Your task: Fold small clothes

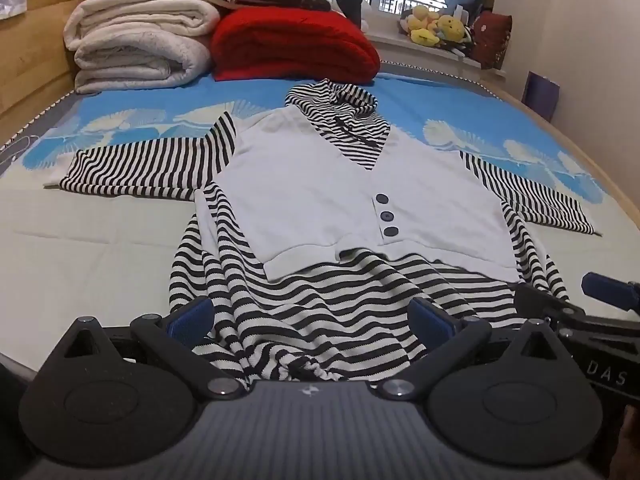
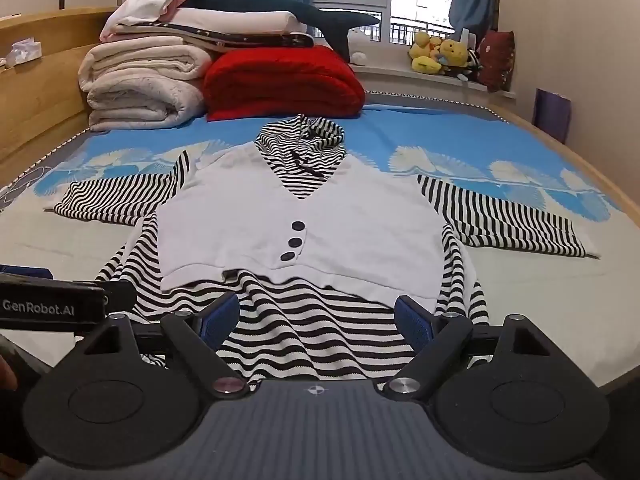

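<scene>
1. A small striped hooded top point(image 1: 320, 208) lies spread flat on the bed point(image 1: 100, 248), front side up, with its hood point(image 1: 340, 108) pointing toward the far end and both sleeves stretched out to the sides.
2. A white vest-like panel point(image 2: 304, 232) covers the chest of the top, closed with three dark buttons point(image 2: 294, 242) in a short row; below it the black-and-white striped hem point(image 2: 316, 332) lies rumpled at the near edge of the bed.
3. The left tongs point(image 1: 312, 316) stand wide open just over the striped hem, blue pads on either side of the cloth, gripping nothing.
4. The right tongs point(image 2: 316, 316) are likewise spread wide above the hem, closer to the vest's lower edge, with no cloth pinched.
5. In the left wrist view the right tongs show at the right border; in the right wrist view the left tongs' body shows at the left border.
6. At the head of the bed sit folded white quilts point(image 1: 140, 40) and a folded red blanket point(image 1: 292, 44), well apart from the top.
7. Yellow plush toys point(image 2: 440, 54) rest on the window ledge beyond.
</scene>
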`<state>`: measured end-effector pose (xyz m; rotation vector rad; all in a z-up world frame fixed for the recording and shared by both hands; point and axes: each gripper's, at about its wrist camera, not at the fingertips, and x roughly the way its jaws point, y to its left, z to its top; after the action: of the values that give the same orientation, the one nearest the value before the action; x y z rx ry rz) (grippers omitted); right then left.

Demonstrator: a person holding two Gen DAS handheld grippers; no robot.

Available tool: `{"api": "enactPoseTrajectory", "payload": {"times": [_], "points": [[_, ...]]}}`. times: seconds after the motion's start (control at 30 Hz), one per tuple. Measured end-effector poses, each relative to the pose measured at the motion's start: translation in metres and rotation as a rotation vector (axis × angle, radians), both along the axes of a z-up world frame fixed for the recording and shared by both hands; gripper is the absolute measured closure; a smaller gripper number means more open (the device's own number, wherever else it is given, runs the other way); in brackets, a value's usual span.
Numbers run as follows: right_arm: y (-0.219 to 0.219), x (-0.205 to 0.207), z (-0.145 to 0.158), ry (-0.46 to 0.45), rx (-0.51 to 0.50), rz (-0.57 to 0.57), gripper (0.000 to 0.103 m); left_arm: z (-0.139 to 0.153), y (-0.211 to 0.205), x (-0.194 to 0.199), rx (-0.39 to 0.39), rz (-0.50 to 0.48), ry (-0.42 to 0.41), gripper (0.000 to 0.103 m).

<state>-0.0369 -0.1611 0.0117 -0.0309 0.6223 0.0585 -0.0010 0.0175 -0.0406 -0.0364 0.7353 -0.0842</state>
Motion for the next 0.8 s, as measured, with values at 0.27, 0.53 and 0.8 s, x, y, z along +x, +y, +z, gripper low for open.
{"api": "enactPoseTrajectory", "payload": {"times": [0.27, 0.53, 0.8], "points": [[0.002, 0.002, -0.002, 0.007, -0.004, 0.012, 0.018, 0.015, -0.015, 0.006, 0.016, 0.036, 0.017, 0.000], [0.007, 0.002, -0.003, 0.013, -0.009, 0.026, 0.018, 0.016, -0.014, 0.008, 0.017, 0.039, 0.027, 0.003], [0.006, 0.004, -0.004, 0.023, -0.008, 0.031, 0.018, 0.017, -0.013, 0.009, 0.003, 0.033, 0.036, 0.004]]}}
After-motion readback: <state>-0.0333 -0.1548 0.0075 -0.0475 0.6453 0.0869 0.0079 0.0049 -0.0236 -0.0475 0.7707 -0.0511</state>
